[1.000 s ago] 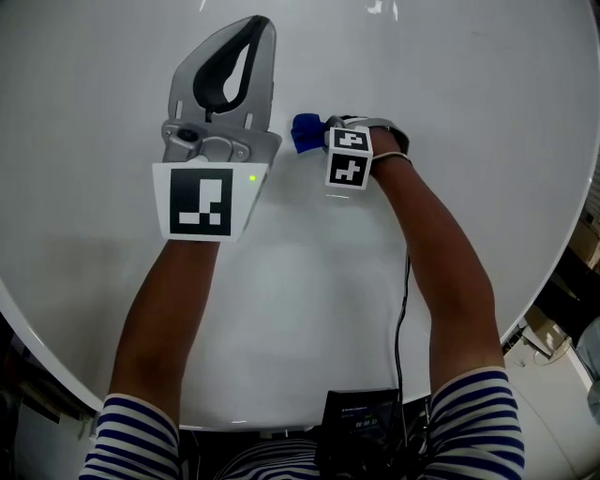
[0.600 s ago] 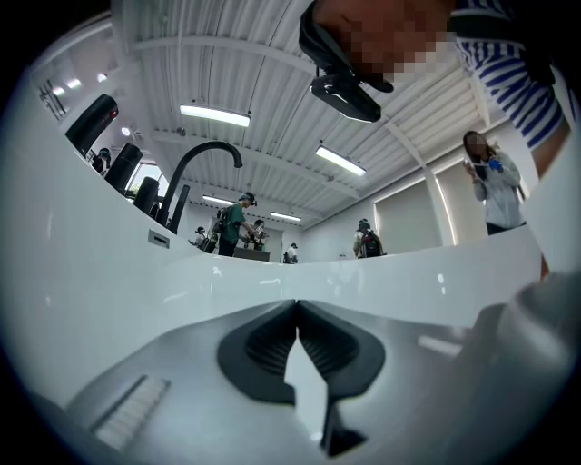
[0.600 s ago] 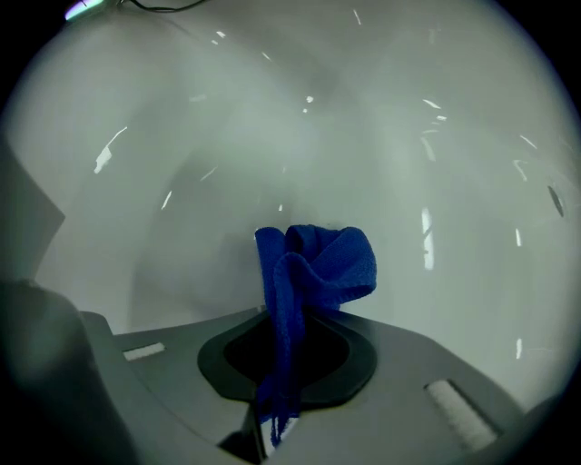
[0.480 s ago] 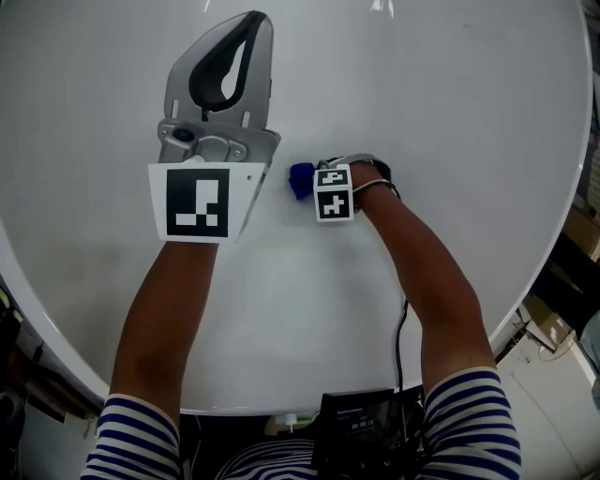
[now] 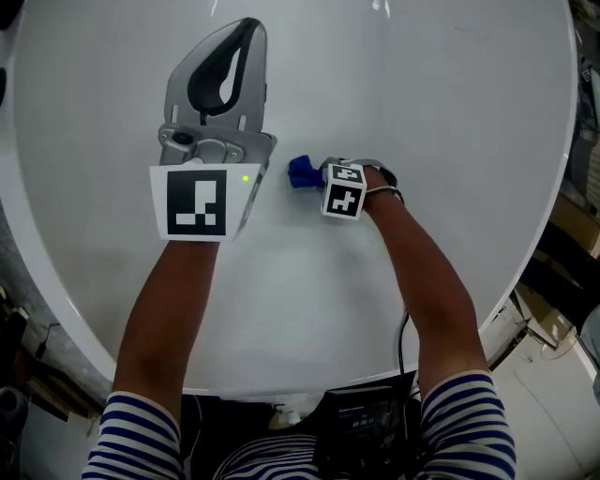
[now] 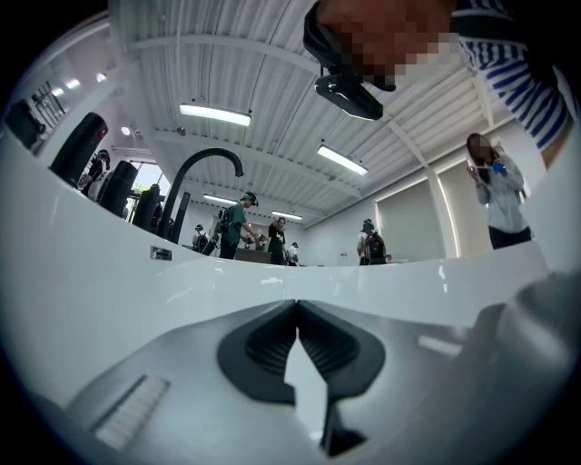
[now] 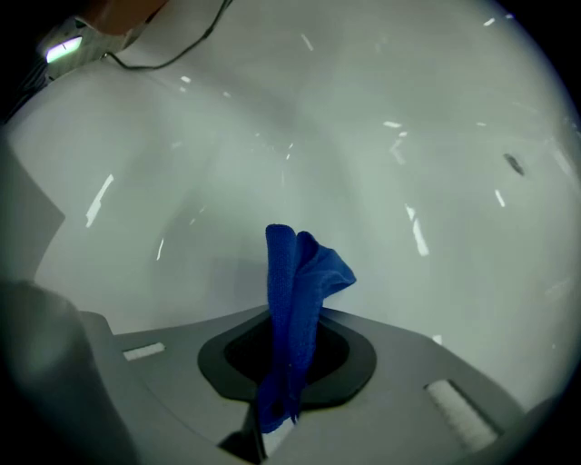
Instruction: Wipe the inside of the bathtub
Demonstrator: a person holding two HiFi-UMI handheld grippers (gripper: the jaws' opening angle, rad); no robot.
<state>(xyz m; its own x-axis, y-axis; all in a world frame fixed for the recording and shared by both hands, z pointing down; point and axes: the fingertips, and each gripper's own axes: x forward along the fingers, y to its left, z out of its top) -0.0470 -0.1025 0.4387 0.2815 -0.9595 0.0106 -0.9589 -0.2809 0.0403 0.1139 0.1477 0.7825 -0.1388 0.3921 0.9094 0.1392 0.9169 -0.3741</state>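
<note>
I look down into the white bathtub (image 5: 441, 103), whose smooth inside fills the head view. My right gripper (image 5: 311, 175) is low in the tub, shut on a blue cloth (image 5: 300, 172). In the right gripper view the cloth (image 7: 296, 277) stands up folded between the jaws of that gripper (image 7: 289, 338), close to the tub's curved wall (image 7: 408, 173). My left gripper (image 5: 250, 26) hovers to the left of the cloth, its jaws closed with nothing in them. The left gripper (image 6: 297, 307) looks over the tub's rim (image 6: 127, 286) in its own view.
A black box (image 5: 361, 419) sits at the person's waist, and a cable (image 5: 404, 330) runs from it along the right arm. A dark curved faucet (image 6: 195, 173) and several people stand beyond the rim. Boxes (image 5: 572, 225) lie on the floor to the right.
My right gripper has slid the blue cloth toward the person and a little to the left across the tub's inside. The left gripper has hardly moved.
</note>
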